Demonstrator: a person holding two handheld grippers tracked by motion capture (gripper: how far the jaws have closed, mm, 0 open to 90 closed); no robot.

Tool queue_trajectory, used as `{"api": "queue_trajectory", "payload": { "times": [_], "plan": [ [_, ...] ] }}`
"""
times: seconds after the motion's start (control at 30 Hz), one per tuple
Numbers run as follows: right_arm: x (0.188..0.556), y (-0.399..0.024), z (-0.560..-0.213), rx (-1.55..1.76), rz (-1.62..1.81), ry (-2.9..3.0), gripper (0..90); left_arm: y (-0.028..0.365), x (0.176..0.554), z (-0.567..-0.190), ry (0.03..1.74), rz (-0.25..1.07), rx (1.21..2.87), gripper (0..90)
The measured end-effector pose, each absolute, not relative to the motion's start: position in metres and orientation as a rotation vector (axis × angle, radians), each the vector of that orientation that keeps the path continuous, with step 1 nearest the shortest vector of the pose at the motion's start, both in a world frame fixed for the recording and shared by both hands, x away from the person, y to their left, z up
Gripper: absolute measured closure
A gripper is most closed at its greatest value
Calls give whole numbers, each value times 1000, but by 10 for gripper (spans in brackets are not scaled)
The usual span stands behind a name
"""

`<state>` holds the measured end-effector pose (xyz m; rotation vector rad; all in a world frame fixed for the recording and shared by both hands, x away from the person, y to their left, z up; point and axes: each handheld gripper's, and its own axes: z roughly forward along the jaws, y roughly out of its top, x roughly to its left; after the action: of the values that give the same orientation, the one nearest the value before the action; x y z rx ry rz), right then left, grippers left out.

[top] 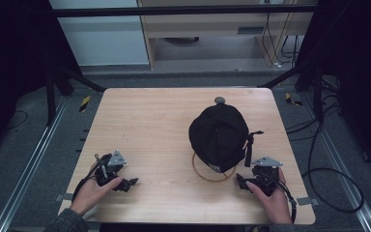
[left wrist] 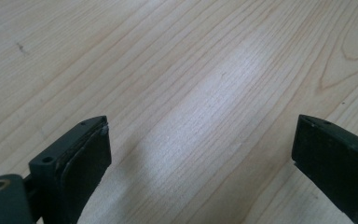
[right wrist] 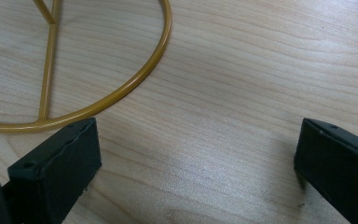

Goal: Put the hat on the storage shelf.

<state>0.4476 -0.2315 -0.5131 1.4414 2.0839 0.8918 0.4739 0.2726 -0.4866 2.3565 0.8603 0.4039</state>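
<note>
A black cap (top: 218, 137) sat untouched atop its gold wire stand (top: 212, 175) (right of the table's centre); the left gripper (top: 130, 184) and right gripper (top: 241, 181) rested nearby, jaws spread, empty.

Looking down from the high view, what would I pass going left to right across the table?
Left tongs → black cap sitting on a gold wire stand → right tongs.

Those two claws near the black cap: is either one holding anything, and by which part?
Nothing is held. The left claw and right claw both gape open over bare table, apart from the black cap.
</note>
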Motion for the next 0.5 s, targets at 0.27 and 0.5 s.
{"api": "queue_trajectory", "payload": {
  "times": [0.27,0.5],
  "plan": [
    [448,-231,-513,1442,892,2084,7,282,475,-497,895,395,2336,43],
    [448,-231,-513,1442,892,2084,7,286,479,-499,915,380,2307,34]
  ]
}}
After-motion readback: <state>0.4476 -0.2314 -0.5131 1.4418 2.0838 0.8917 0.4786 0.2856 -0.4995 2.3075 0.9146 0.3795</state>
